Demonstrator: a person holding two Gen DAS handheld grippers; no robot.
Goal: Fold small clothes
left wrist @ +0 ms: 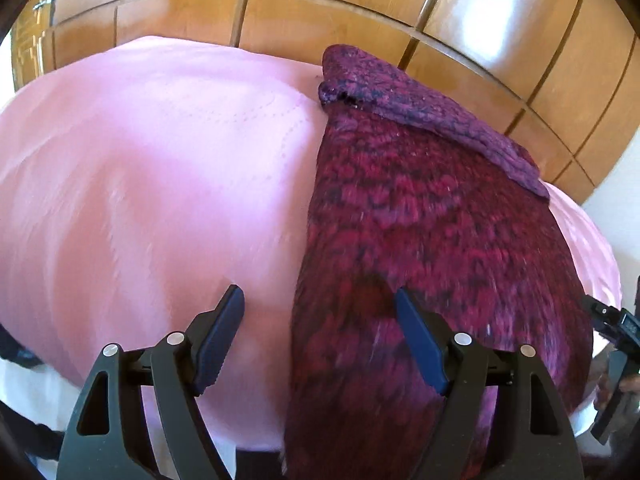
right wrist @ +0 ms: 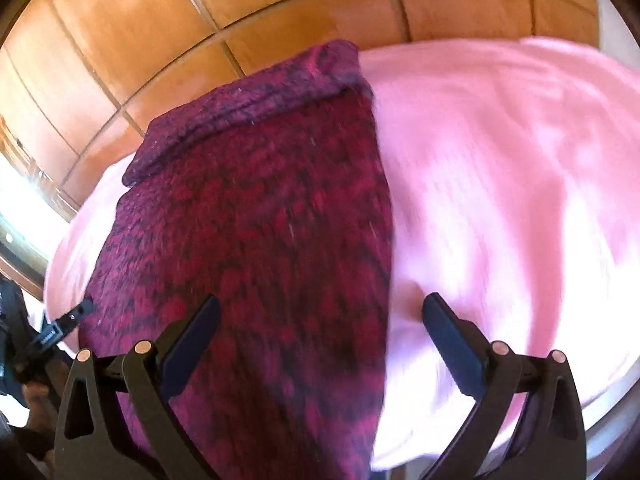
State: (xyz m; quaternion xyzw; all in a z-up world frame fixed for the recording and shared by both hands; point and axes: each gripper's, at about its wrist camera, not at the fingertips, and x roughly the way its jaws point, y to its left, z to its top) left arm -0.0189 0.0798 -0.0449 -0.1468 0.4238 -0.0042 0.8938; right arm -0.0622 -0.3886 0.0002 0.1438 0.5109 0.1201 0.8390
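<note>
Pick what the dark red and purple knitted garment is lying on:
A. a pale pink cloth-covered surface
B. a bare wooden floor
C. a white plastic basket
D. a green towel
A: the dark red and purple knitted garment lies stretched out on the pale pink cloth-covered surface, whose pink shows along both of its sides in both wrist views.

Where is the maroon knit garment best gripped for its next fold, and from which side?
Probably the near hem of the maroon knit garment, from the near side: it lies flat on the pink cloth, far end already turned over, and both open claws, left and right, hover there.
</note>
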